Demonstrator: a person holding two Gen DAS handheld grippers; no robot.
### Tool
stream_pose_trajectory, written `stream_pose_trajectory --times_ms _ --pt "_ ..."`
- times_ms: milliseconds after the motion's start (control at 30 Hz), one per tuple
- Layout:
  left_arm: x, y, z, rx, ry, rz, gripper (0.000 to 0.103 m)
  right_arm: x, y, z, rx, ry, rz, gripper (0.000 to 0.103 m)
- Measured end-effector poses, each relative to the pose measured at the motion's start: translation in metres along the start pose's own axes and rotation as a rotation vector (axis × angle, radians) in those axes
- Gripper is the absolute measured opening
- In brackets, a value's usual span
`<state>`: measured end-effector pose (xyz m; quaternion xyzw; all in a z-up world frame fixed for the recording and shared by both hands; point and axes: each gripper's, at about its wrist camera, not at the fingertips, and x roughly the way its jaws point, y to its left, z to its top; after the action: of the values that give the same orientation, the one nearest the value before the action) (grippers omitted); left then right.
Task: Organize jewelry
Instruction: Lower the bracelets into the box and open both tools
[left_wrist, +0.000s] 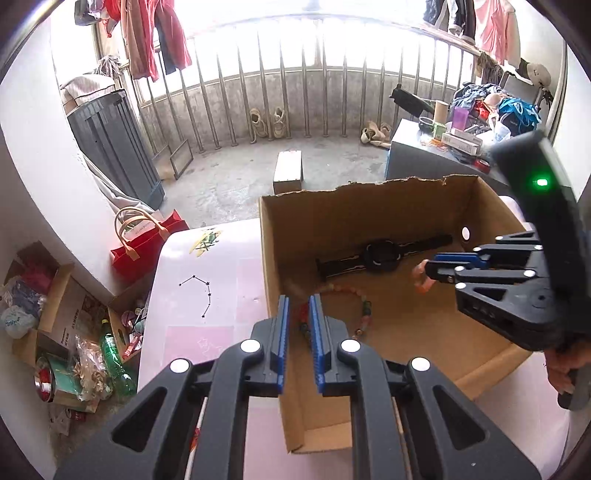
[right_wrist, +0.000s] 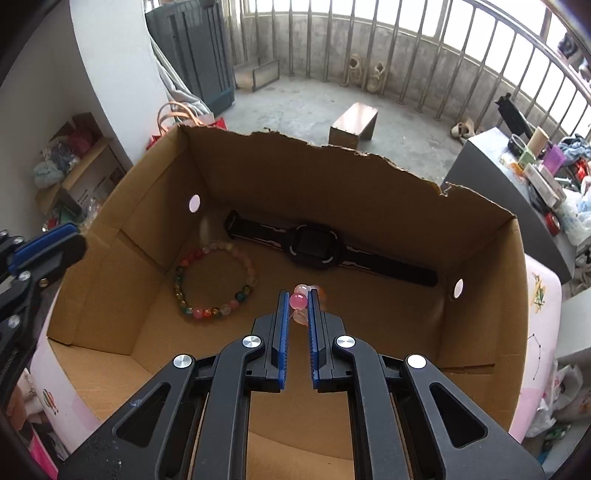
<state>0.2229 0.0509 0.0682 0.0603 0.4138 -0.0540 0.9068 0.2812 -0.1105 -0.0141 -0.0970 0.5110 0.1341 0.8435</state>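
**Right wrist view: pink beads carried over the box while the left tongs stand clear**

Right wrist view first, read from left to right. At the left edge the left gripper (right_wrist: 44, 251) is seen outside the wall of the cardboard box (right_wrist: 480, 295), its blue pads narrowly parted; nothing is seen between them in this view. In the left wrist view the multicoloured bead bracelet (right_wrist: 216, 277) appears through their gap, yet here it is shown lying flat on the box floor by the left wall, so it is judged to be released, not held.

Behind it the black watch (right_wrist: 314, 249) is laid straight along the far wall, strap extended, which leaves the middle floor free.

Further right, the right gripper (right_wrist: 298, 295) is pointed steeply down into the box, its pads pressed onto a pink bead bracelet (right_wrist: 298, 301); one bead is pinched at the tips and the rest hangs below. It is held above bare cardboard in front of the watch, presumably so that it can be set down apart from the other two pieces.
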Motion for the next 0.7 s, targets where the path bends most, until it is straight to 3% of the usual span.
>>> stream_pose_trajectory --times_ms 167,400,600,700 --pt "-0.018 0.005 -0.016 -0.013 -0.018 -0.054 0.011 0.024 0.013 0.004 -0.014 0.089 -0.007 0.008" --pt "-0.025 0.003 -0.024 0.002 -0.027 -0.076 0.011 0.021 0.023 0.008 -0.013 0.096 -0.029 0.008" --pt "-0.026 -0.001 -0.03 0.043 -0.03 -0.097 0.011 0.003 0.019 0.0 -0.005 0.011 -0.008 0.01" --pt "-0.026 -0.012 -0.035 0.109 -0.054 -0.062 0.013 -0.013 0.018 -0.013 -0.04 -0.059 -0.042 0.015"
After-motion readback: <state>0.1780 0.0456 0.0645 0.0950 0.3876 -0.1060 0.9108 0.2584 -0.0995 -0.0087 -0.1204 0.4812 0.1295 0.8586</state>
